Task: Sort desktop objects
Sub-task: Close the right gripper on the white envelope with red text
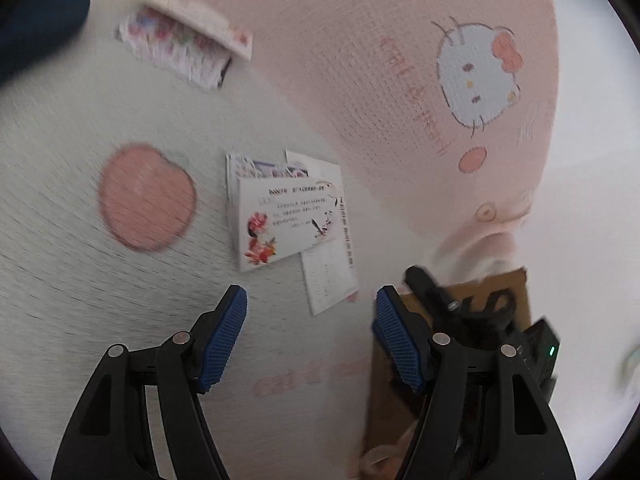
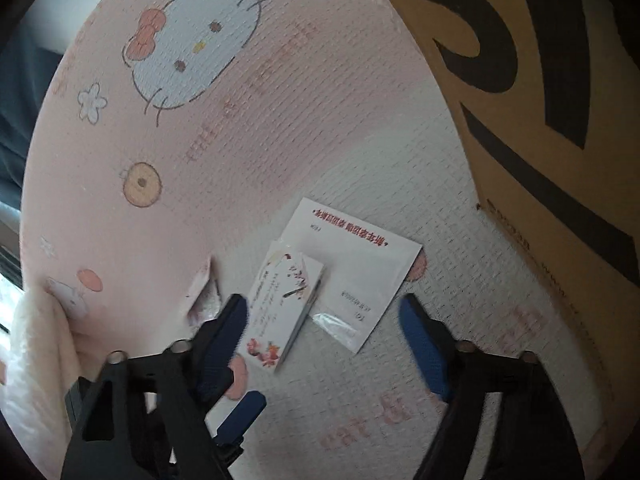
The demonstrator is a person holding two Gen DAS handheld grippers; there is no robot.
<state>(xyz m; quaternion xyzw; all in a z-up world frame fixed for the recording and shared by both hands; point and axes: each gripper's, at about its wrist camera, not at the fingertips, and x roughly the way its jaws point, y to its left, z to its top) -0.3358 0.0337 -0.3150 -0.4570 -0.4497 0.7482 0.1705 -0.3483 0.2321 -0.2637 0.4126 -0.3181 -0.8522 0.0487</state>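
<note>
while both grippers hover over a pink-and-white cartoon-print cloth (image 1: 360, 92), the sorting targets lie flat on its pale part. in the left wrist view, the left gripper (image 1: 311, 304) stands with its blue-padded jaws wide apart and nothing between them; a small stack of cards (image 1: 276, 216) rests just ahead of the jaws, the top one printed with red flowers and lines of text. beneath it, partly covered, lies a white envelope (image 1: 332, 280) with red lettering along one edge. farther off, toward the upper left, a blurred flower-patterned packet (image 1: 184, 46) sits well apart from the stack. a brown cardboard box (image 1: 516, 284) shows at the lower right behind the right-hand finger. in the right wrist view, the right gripper (image 2: 324, 308) is spread, with nothing pinched between its pads; the stack of cards (image 2: 280, 304) and the envelope (image 2: 360, 264) lie on the cloth (image 2: 240, 140) just ahead of and between the fingertips, untouched by them. the cardboard box (image 2: 552, 184), printed with bold black markings, fills the upper right, near the envelope. motion blur softens the left view.
</note>
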